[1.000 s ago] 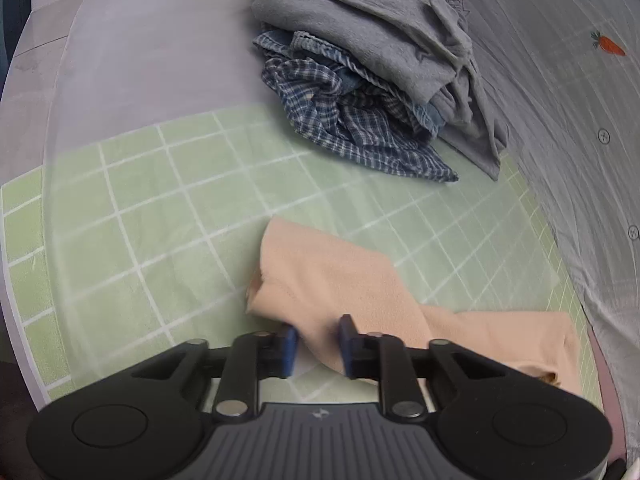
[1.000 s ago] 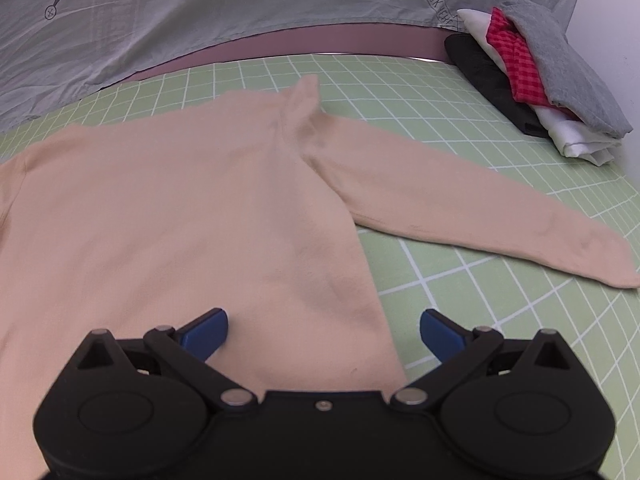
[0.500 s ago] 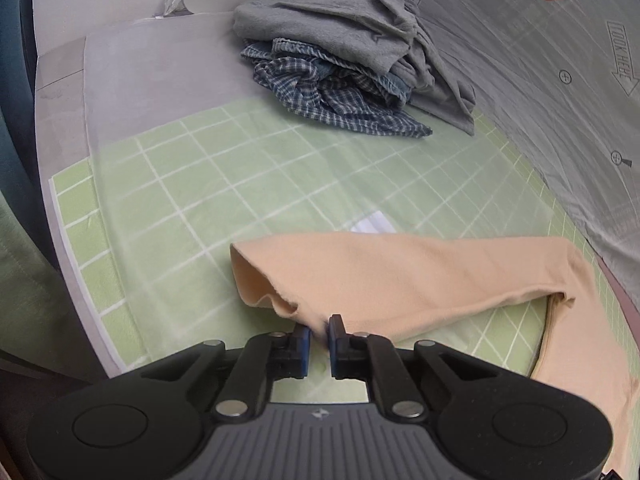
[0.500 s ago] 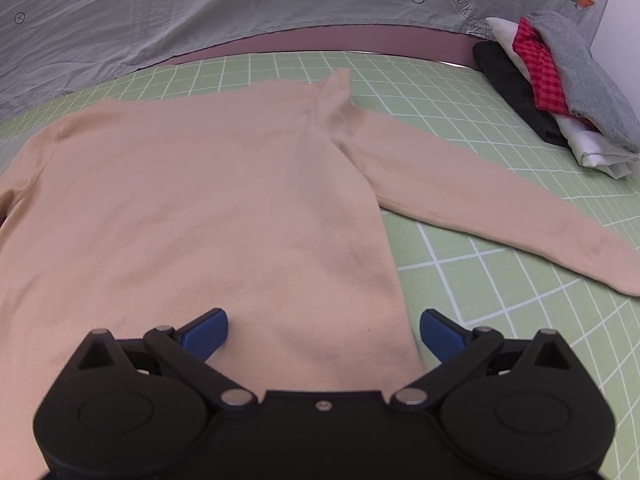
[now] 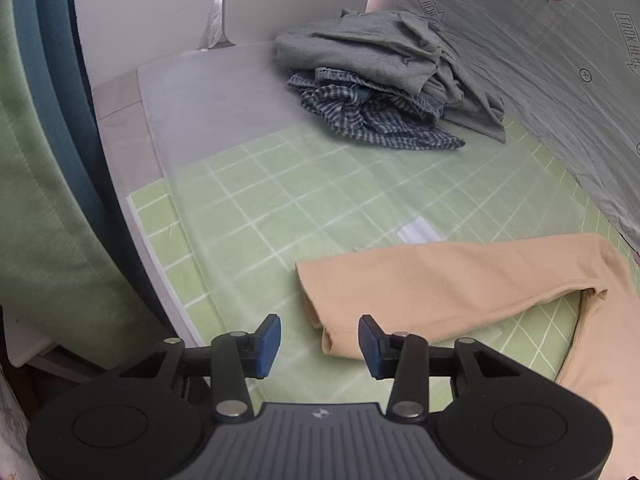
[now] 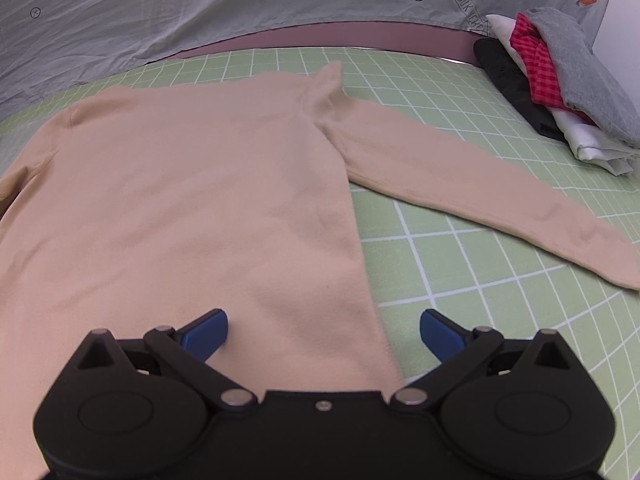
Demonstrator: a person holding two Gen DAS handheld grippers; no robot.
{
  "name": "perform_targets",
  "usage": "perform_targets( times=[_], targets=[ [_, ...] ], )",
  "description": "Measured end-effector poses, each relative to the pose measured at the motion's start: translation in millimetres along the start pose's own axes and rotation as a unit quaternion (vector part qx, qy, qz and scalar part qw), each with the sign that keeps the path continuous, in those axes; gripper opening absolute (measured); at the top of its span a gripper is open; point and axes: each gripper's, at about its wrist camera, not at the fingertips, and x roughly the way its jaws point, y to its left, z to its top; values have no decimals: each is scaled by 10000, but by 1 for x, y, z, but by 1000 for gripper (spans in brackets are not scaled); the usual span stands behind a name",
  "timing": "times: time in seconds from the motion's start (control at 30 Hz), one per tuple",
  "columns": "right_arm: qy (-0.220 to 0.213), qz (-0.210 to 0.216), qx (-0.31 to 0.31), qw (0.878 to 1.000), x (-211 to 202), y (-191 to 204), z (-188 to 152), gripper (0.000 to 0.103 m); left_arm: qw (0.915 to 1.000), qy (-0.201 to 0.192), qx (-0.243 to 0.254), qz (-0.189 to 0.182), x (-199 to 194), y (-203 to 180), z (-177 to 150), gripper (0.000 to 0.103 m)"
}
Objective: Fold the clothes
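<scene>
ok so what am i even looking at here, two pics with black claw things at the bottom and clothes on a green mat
Those claws are hand-held grippers, one in each of a person's hands, each carrying a wide-angle camera that looks forward along its two blue-tipped fingers. So each picture is one gripper's own view.

In the left view, the left gripper is opening and holds nothing; a sleeve of the peach sweater lies flat just ahead of it. Further back sits a heap of unfolded clothes.

In the right view, the right gripper is wide open above the sweater's lower edge, gripping nothing. The sweater is spread flat on the green grid mat, sleeves out. A stack of folded clothes sits at the far right, with a grey printed sheet behind.
</scene>
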Motion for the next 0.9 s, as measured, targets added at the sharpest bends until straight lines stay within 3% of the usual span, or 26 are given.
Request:
perform_targets(
  times=[0.13,0.2,0.33,0.5,0.67,0.8,0.9],
  targets=[
    [-114,-21,-31,9999,4,-2,12,103,9986,-1,527,-83,14,-32,18,48],
    [-193,-45,-78,9998,5,-3,19,103,9965,52,812,-196,26,-55,25,55],
    [-336,-169,-65,9993,10,-12,33,103,9902,116,1301,-500,51,-105,37,58],
    [-451,-464,126,9978,26,-30,56,103,9778,267,1892,-864,88,-176,47,60],
    [-403,-679,173,9967,32,-38,65,103,9587,447,2589,-1089,108,-234,36,60],
    [-341,-769,-33,9965,34,-33,59,103,9466,278,3063,-965,112,-255,14,64],
    [-280,-673,-148,9972,36,-28,58,103,9442,198,3144,-966,110,-255,10,64]
  ],
)
